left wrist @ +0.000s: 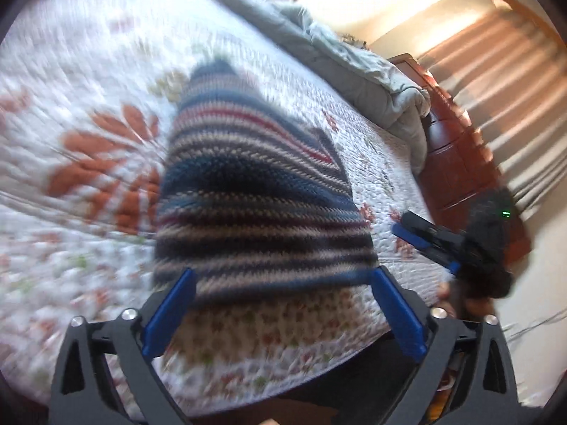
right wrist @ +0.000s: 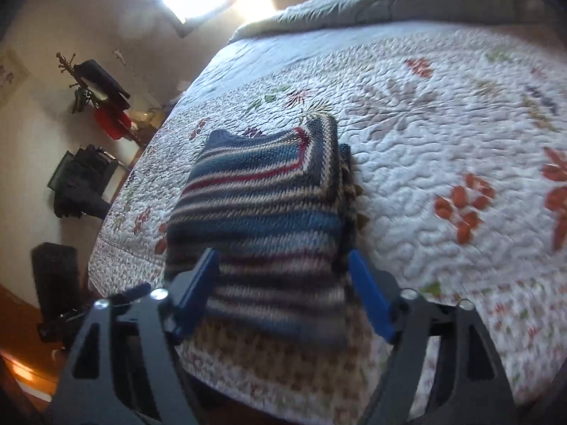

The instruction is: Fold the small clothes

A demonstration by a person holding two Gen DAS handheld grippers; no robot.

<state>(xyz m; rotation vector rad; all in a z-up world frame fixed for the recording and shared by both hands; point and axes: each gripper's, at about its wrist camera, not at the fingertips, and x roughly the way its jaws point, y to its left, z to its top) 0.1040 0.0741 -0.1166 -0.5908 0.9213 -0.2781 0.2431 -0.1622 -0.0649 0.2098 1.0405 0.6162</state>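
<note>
A small knitted sweater (left wrist: 255, 191) with blue, grey, cream and red stripes lies folded on the floral quilt (left wrist: 88, 71). It also shows in the right wrist view (right wrist: 262, 205) as a thick folded stack. My left gripper (left wrist: 283, 283) is open, its blue fingers (left wrist: 170, 311) spread at the sweater's near edge. My right gripper (right wrist: 283, 276) is open, fingers (right wrist: 368, 297) either side of the sweater's near edge. The right gripper also shows in the left wrist view (left wrist: 425, 237), beside the sweater. Both views are motion-blurred.
The quilt (right wrist: 443, 134) covers a bed. A grey duvet (left wrist: 347, 53) is bunched at the bed's far end. A wooden dresser (left wrist: 457, 148) stands beside the bed. Dark bags and a red item (right wrist: 113, 120) sit by the wall across the floor.
</note>
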